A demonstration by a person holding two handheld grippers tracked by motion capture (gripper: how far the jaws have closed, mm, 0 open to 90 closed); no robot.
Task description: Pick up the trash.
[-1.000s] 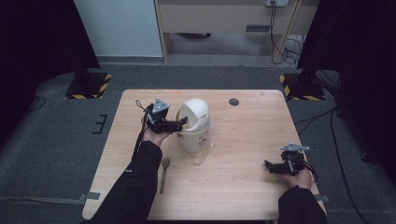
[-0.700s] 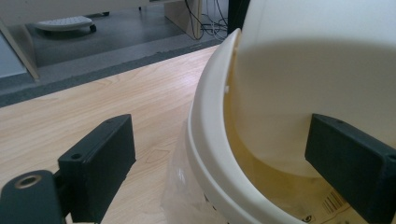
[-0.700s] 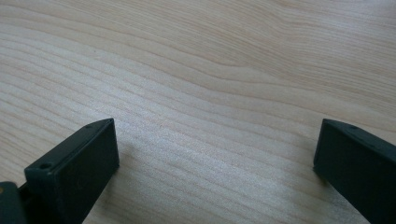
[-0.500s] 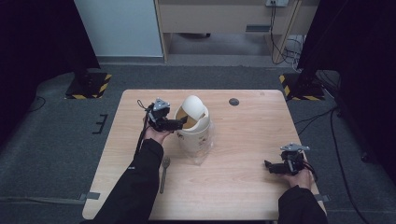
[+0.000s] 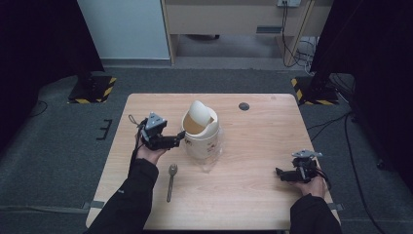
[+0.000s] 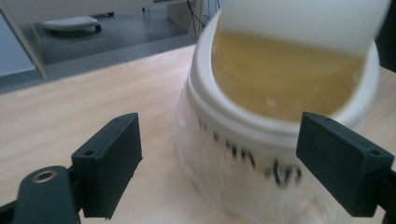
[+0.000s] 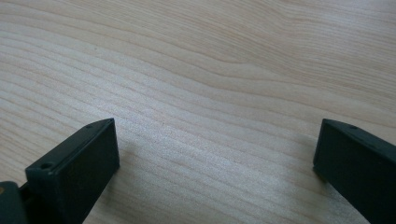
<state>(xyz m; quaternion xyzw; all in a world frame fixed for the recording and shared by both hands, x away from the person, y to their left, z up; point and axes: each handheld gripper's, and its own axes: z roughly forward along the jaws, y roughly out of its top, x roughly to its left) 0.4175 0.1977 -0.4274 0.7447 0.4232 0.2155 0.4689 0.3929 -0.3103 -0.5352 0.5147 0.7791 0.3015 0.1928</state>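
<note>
Approaching the swing-lid bin (image 5: 200,135) at mid-surface, the left claw (image 5: 179,140) has been closing slightly, jaws wide, gripping nothing. Grasp remains undone. Right claw (image 5: 279,173), well apart from the bin, rests open, empty.

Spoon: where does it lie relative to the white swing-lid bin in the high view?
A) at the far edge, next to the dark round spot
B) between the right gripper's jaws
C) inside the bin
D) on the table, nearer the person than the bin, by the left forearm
D: the spoon lies flat on the table, nearer the person than the bin, beside the left forearm.
</note>
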